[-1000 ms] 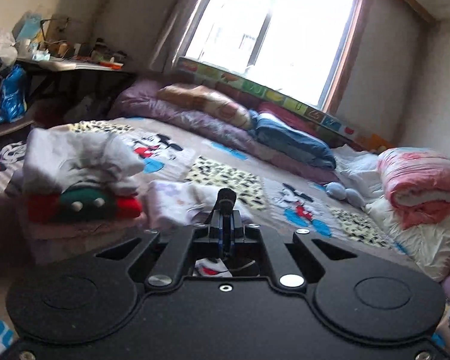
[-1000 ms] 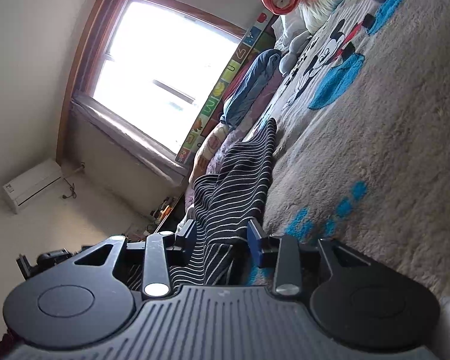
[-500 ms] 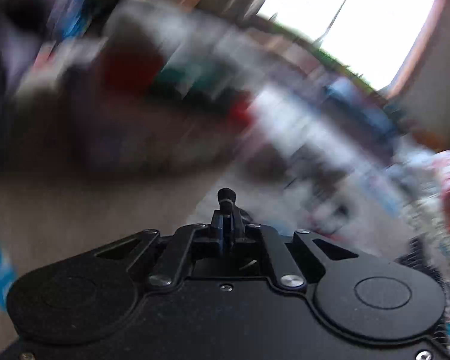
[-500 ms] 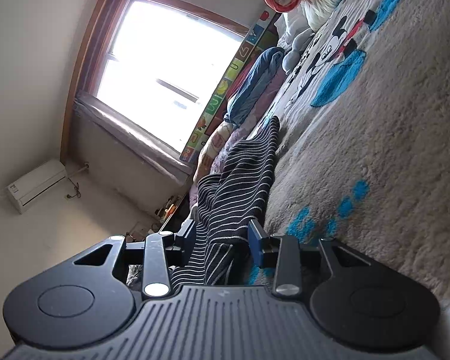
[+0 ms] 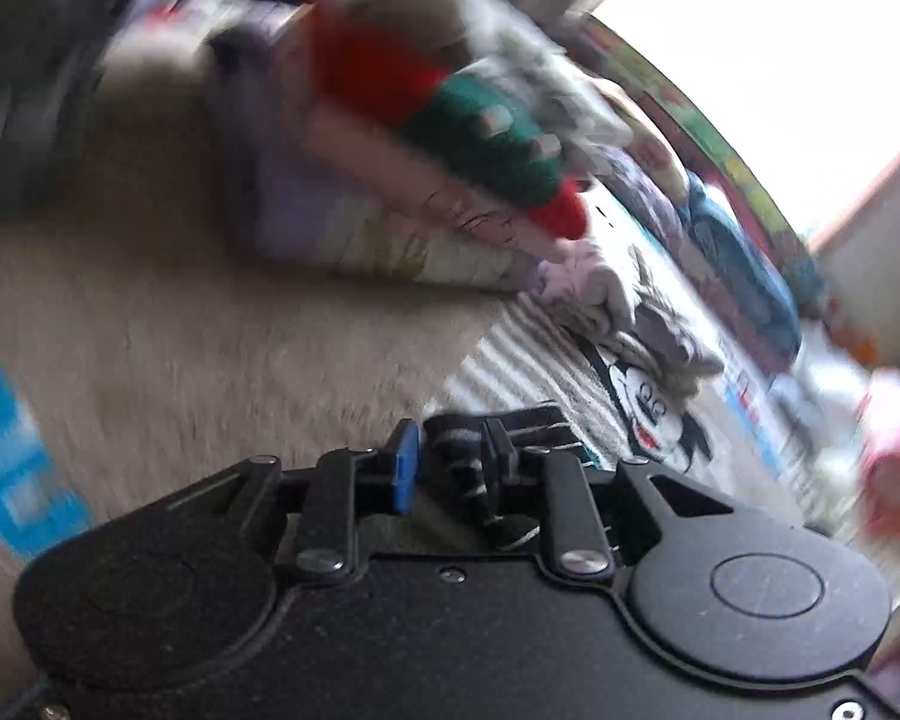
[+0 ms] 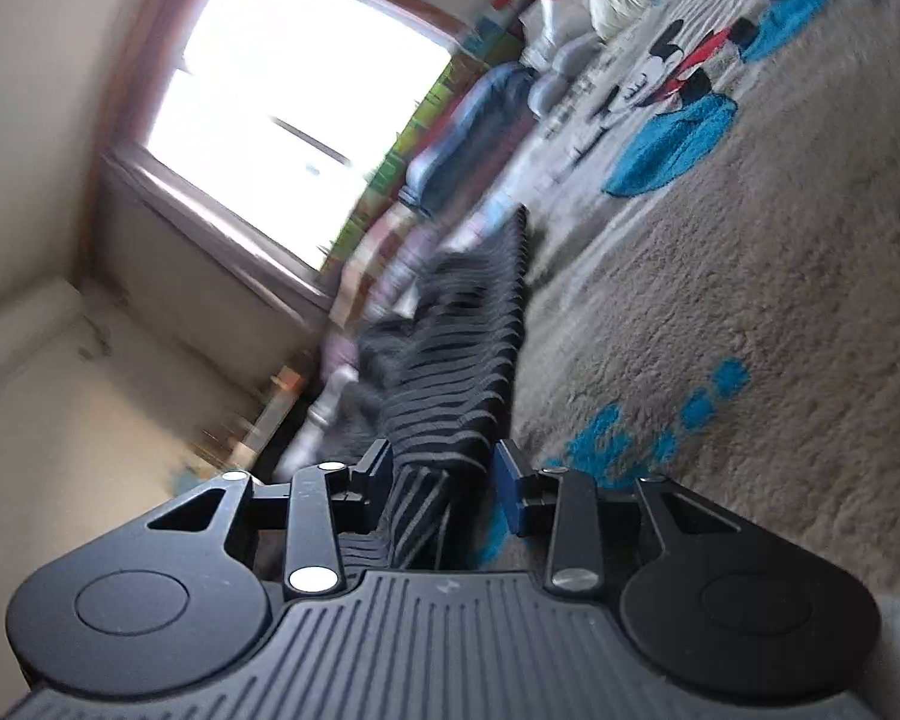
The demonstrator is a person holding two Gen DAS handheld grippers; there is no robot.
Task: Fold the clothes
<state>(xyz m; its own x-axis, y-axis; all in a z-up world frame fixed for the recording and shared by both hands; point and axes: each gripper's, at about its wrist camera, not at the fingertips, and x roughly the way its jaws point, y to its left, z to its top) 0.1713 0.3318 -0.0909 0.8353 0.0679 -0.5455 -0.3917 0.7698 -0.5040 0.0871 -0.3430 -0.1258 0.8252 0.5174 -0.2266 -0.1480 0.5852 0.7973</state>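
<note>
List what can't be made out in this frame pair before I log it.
- Left wrist view: the folded stack is motion-blurred; single garments can't be told apart.
- Left wrist view: left claw is opening with striped garment between; pad contact is unclear.
- Right wrist view: right claw is opening; the garment's near end is hidden by the claw body.
- Right wrist view: items below the window are smeared.

The left wrist view is smeared by motion: the clothes pile (image 5: 426, 120) shows only as red, green and pale patches, its garments not separable. The striped garment (image 5: 480, 468) is mostly hidden behind the left gripper (image 5: 450, 462). In the right view the window (image 6: 294, 120), the shelf clutter (image 6: 258, 420) and the garment's far end (image 6: 450, 276) are blurred.
</note>
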